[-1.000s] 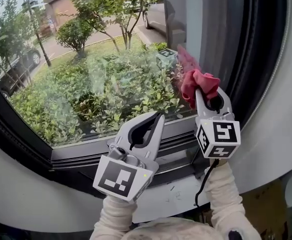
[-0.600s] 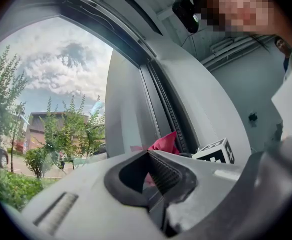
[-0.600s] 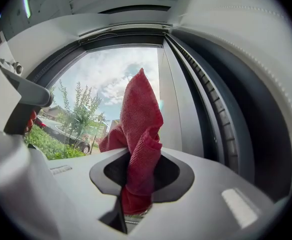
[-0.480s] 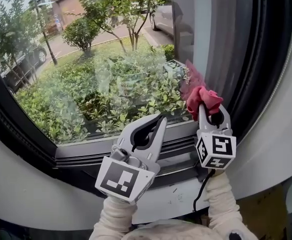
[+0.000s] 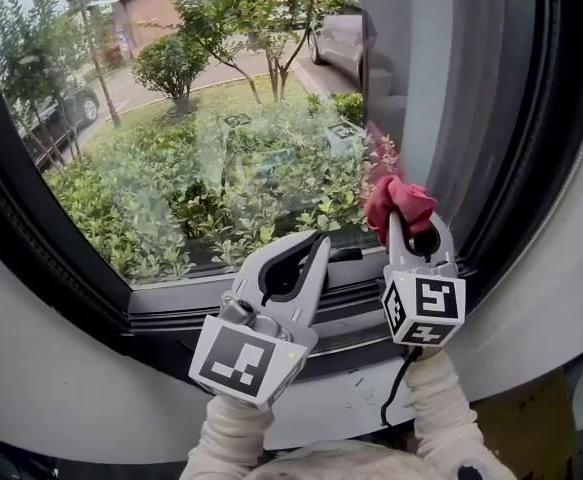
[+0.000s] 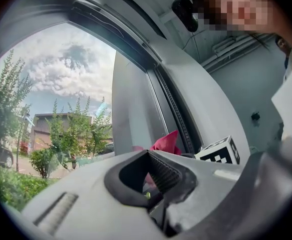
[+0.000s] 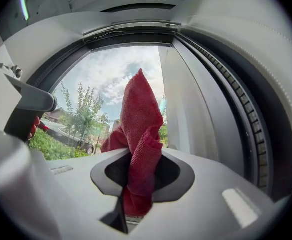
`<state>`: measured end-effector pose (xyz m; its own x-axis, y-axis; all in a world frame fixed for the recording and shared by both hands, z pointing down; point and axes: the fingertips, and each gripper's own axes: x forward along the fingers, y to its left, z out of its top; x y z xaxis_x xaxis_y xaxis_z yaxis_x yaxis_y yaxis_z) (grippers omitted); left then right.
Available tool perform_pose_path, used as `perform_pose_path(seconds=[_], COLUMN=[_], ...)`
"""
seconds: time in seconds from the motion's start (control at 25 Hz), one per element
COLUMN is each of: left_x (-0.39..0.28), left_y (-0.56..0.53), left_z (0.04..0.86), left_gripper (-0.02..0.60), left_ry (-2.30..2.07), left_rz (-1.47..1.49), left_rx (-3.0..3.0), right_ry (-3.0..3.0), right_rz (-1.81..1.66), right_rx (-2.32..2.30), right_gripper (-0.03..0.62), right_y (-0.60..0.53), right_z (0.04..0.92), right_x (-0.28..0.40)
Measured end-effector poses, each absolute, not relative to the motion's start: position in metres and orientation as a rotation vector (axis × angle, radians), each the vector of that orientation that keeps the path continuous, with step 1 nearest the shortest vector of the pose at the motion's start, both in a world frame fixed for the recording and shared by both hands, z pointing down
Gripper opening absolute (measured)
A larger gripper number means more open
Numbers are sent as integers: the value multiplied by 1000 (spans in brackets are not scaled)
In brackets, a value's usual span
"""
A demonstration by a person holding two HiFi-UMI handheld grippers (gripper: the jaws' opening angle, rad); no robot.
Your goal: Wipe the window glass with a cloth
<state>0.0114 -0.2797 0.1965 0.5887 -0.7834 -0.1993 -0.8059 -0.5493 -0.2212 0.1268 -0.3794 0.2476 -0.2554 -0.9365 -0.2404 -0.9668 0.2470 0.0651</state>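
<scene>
The right gripper [image 5: 399,220] is clamped on the red cloth [image 5: 395,198], whose bunched free end sits at the lower right corner of the window glass [image 5: 221,138], beside the dark frame [image 5: 491,168]. The left gripper [image 5: 320,241] has its jaws together with nothing between them. It is positioned just left of the right gripper.

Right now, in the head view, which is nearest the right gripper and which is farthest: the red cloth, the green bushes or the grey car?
1. Red cloth: pinched in the right gripper itself.
2. Green bushes: outdoors, to the left of the gripper.
3. Grey car: far back by the road, at the top of the view.
</scene>
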Motion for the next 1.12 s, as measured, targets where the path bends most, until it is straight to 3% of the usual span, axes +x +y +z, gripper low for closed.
perform_pose_path(seconds=[1.12], left_x=[-117], left_y=[-254], left_z=[205], left_gripper=[0], left_ry=[1304], left_rz=[174], left_rx=[-2571], right_ry=[2433], right_rz=[440], right_rx=[-1762], right_gripper=[101], right_y=[-334], right_z=[226], right_x=[-40])
